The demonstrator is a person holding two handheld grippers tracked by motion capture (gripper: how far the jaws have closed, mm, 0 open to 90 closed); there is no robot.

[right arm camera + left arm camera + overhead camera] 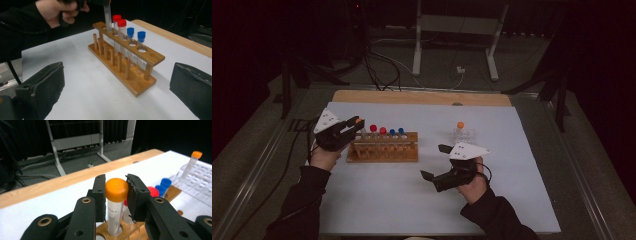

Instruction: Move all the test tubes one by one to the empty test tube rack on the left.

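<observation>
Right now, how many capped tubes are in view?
6: two red-capped tubes and two blue-capped tubes in the wooden rack, one orange-capped tube in the left gripper, another orange-capped tube in the clear rack.

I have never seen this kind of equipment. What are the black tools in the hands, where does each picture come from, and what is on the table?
A person sits at a table and holds a black two-jaw gripper in each hand. The high view looks down from above; the other two pictures come from cameras riding on each gripper.

On the table stands a wooden rack with two red-capped tubes and two blue-capped tubes. Farther right is a clear plastic rack with one orange-capped tube.

The left gripper is shut on another orange-capped tube; its lower end sits in a hole at the wooden rack's end. The right gripper is open and holds nothing.
</observation>
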